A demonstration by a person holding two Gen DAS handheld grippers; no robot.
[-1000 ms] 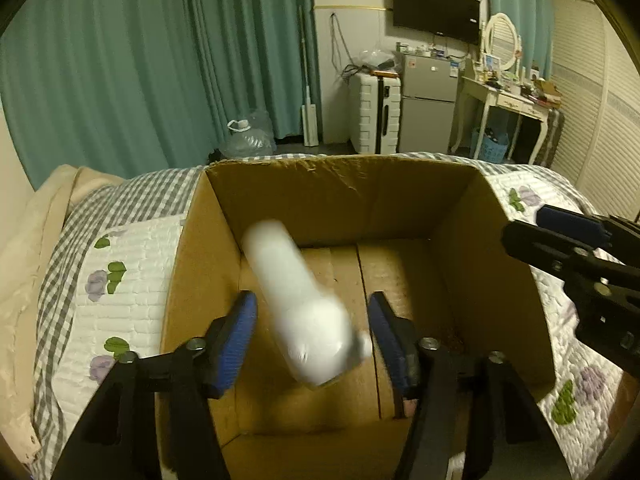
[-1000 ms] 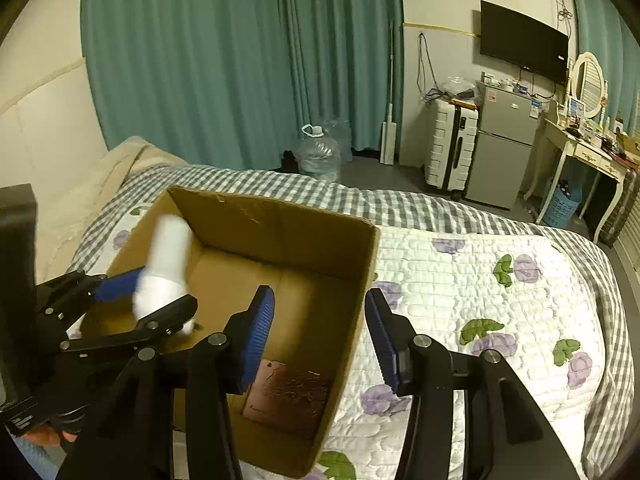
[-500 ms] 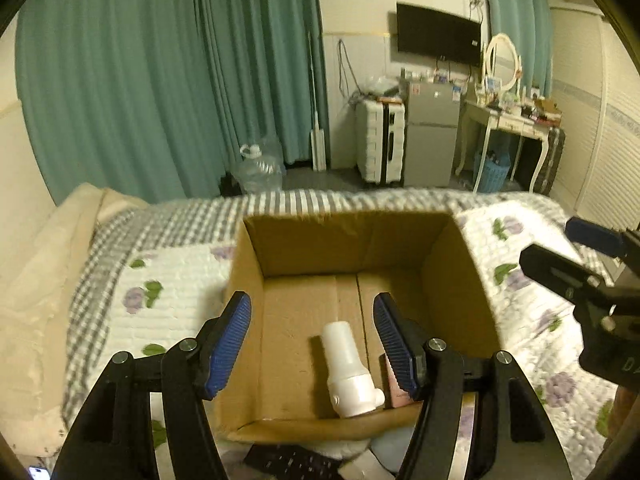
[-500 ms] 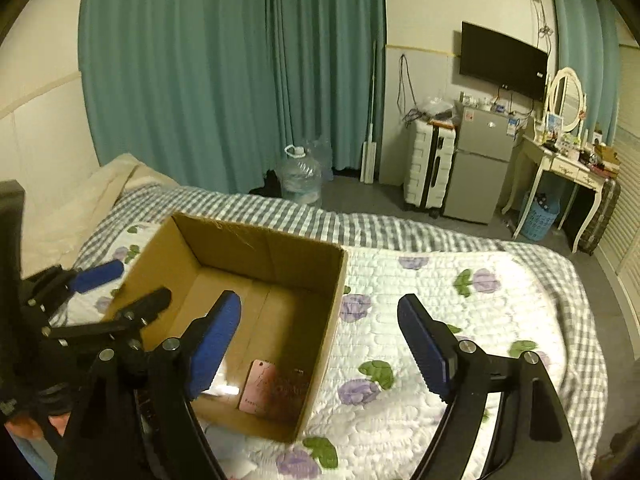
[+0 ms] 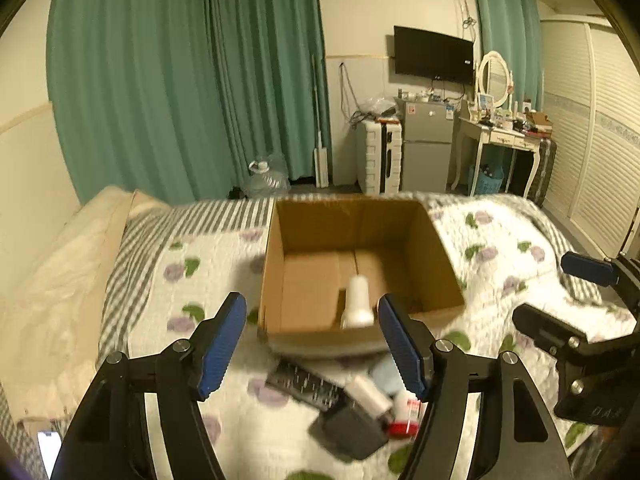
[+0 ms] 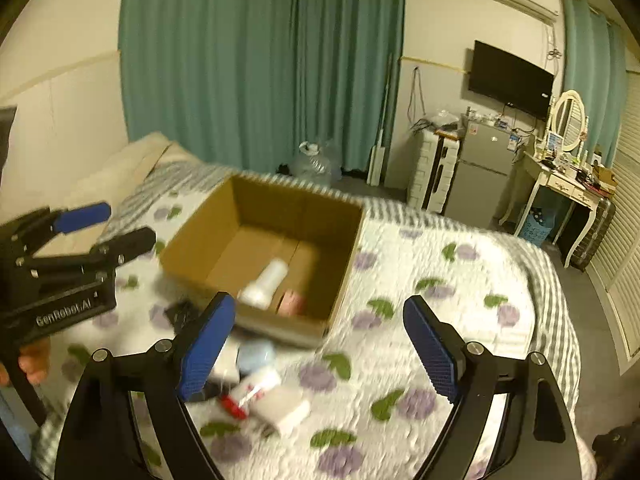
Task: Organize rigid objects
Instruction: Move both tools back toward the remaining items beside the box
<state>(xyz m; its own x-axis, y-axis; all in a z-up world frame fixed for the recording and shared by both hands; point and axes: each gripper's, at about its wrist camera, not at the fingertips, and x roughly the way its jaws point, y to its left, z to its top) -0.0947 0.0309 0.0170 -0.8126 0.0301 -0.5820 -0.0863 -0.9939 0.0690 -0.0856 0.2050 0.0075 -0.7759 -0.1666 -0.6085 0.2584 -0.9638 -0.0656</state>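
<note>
An open cardboard box (image 5: 404, 216) (image 6: 344, 264) stands on the quilted bed. A white bottle (image 5: 357, 301) (image 6: 264, 282) lies inside it next to a pink flat item (image 6: 292, 303). My left gripper (image 5: 314, 348) is open and empty, above and in front of the box; it also shows in the right wrist view (image 6: 104, 226). My right gripper (image 6: 316, 346) is open and empty; it also shows in the left wrist view (image 5: 560, 292). Loose objects lie in front of the box: a black remote (image 5: 306, 384), a dark box (image 5: 348, 430), a white tube (image 5: 368, 394) and a red-capped item (image 6: 240, 400).
A white block (image 6: 286, 408) and a pale blue item (image 6: 256, 356) lie by the pile. A phone (image 5: 50, 450) lies at the bed's left edge. A beige pillow (image 5: 60, 264) lies at the left. Beyond the bed stand a fridge (image 5: 426, 146) and a dressing table (image 5: 500, 136).
The white bottle has left my left gripper and now lies in the box. Both grippers have pulled back and up from the box, and the right jaws have opened wider.
</note>
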